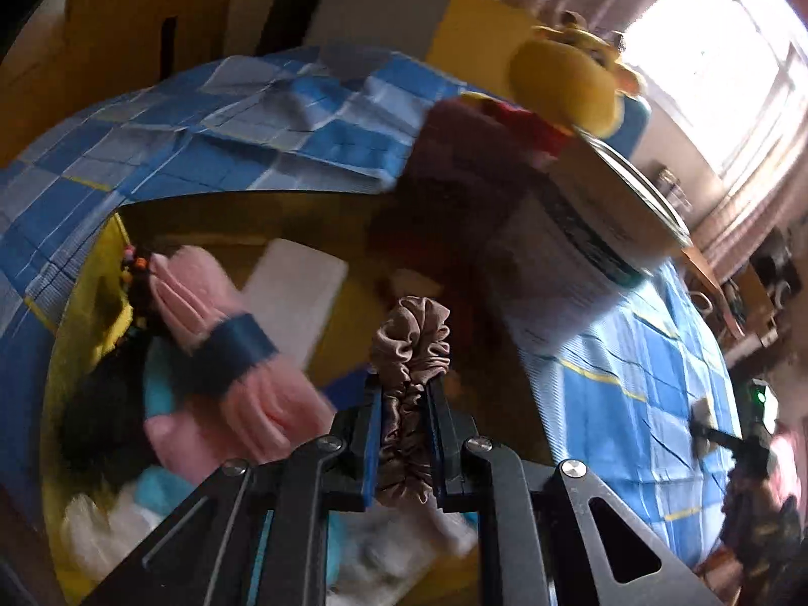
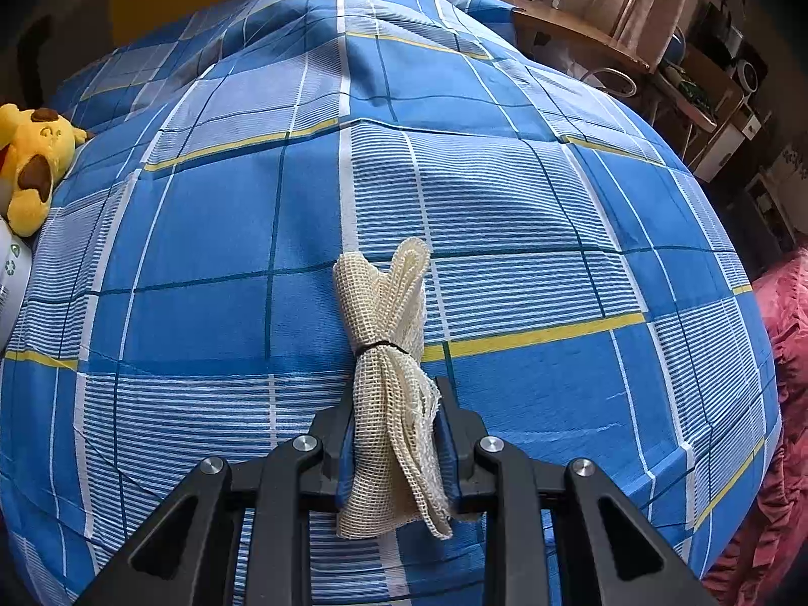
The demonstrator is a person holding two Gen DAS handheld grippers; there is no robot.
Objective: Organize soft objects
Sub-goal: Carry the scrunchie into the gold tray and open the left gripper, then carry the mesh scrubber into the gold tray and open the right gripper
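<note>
My left gripper (image 1: 404, 384) is shut on a taupe satin scrunchie (image 1: 411, 348), held above an open yellow-lined box (image 1: 96, 293). Inside the box lie a pink rolled cloth with a blue band (image 1: 227, 353), a white pad (image 1: 295, 293) and several blurred white, turquoise and black soft items. My right gripper (image 2: 399, 389) is shut on a cream mesh cloth bundle (image 2: 389, 333) tied with a dark band, over the blue checked bedspread (image 2: 505, 202). A yellow plush dog (image 2: 35, 161) lies at the bed's left edge and shows in the left wrist view as the plush dog (image 1: 570, 81).
A box flap with printed text (image 1: 550, 272) stands up right of the scrunchie. The other gripper (image 1: 757, 429) and a hand show at the far right. A wooden desk with clutter (image 2: 581, 30) and a red cloth (image 2: 783, 353) border the bed.
</note>
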